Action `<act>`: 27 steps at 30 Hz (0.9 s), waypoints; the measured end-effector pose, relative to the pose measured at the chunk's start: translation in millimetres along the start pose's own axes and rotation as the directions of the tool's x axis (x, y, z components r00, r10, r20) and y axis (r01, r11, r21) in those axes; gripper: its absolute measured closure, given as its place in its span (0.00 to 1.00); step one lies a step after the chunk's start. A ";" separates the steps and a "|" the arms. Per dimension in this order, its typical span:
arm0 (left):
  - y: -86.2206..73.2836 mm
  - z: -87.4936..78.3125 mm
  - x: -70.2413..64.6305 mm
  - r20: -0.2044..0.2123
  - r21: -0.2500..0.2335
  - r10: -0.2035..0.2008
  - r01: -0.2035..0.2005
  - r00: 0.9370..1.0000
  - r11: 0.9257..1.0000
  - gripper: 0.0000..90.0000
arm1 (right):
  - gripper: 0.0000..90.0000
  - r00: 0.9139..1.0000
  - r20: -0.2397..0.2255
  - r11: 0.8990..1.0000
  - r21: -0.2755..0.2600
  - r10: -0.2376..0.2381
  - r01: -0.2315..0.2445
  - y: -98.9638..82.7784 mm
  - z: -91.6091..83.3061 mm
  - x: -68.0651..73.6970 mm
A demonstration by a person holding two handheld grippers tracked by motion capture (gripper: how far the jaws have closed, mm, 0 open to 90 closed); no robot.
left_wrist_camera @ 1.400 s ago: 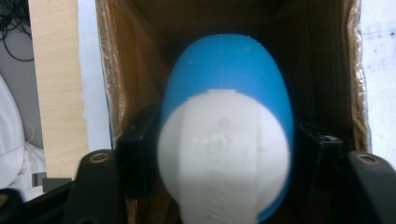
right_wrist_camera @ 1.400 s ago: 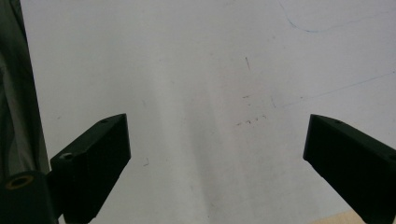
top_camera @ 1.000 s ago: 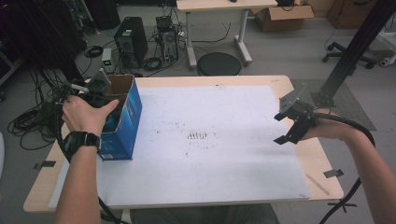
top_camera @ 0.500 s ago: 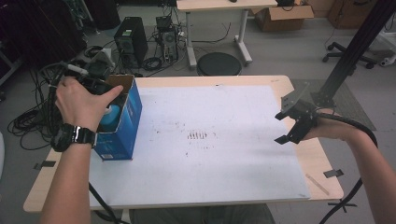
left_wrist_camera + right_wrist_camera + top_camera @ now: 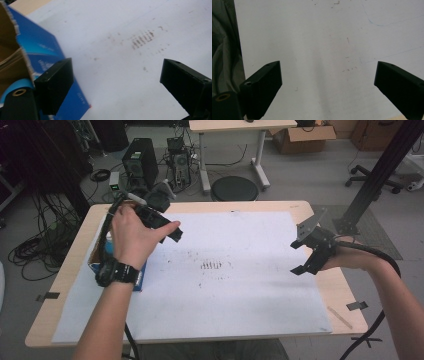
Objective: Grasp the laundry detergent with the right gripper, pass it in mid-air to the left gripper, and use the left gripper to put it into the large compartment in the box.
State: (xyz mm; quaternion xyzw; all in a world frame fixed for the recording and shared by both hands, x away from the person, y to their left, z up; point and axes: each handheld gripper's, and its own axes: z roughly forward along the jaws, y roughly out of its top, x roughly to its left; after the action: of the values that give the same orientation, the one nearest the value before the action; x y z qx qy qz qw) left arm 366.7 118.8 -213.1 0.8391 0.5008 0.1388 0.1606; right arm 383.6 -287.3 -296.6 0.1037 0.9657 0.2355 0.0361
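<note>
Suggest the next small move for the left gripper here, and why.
Probably carry the left gripper on toward the middle of the white sheet: its jaws have just been opening with nothing between them, and the blue box sits beside it.

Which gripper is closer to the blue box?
The left. The left gripper hangs just above and beside the blue box, its jaws having just been opening with nothing between them. The right gripper is far across the white sheet.

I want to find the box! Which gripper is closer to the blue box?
The left gripper: it is beside the blue box, while the right gripper is across the table.
</note>
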 end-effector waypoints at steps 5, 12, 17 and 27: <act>5.0 14.2 -18.8 0.019 0.007 0.033 -0.033 0.999 0.999 0.07 | 0.08 1.000 -0.003 1.000 -0.002 -0.003 0.003 -0.7 0.4 -0.5; 6.3 29.3 -34.6 0.021 0.029 0.064 -0.065 0.998 0.997 0.05 | 0.08 1.000 -0.009 1.000 0.000 0.007 -0.007 -5.1 1.6 -1.7; 5.9 34.9 -41.0 0.037 0.033 0.080 -0.082 0.996 0.996 0.05 | 0.08 1.000 -0.013 1.000 0.007 0.015 -0.015 -7.8 4.3 -2.3; 6.4 36.7 -40.9 0.049 0.034 0.085 -0.086 0.995 0.996 0.05 | 0.08 1.000 -0.017 1.000 0.011 0.021 -0.020 -8.0 5.8 -2.3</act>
State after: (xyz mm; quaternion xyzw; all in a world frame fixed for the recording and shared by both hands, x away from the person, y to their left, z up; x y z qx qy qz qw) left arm 367.4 75.0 -246.8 0.8656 0.4630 0.1166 0.1510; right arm 385.1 -292.2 -305.4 0.1117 0.9661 0.2313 0.0248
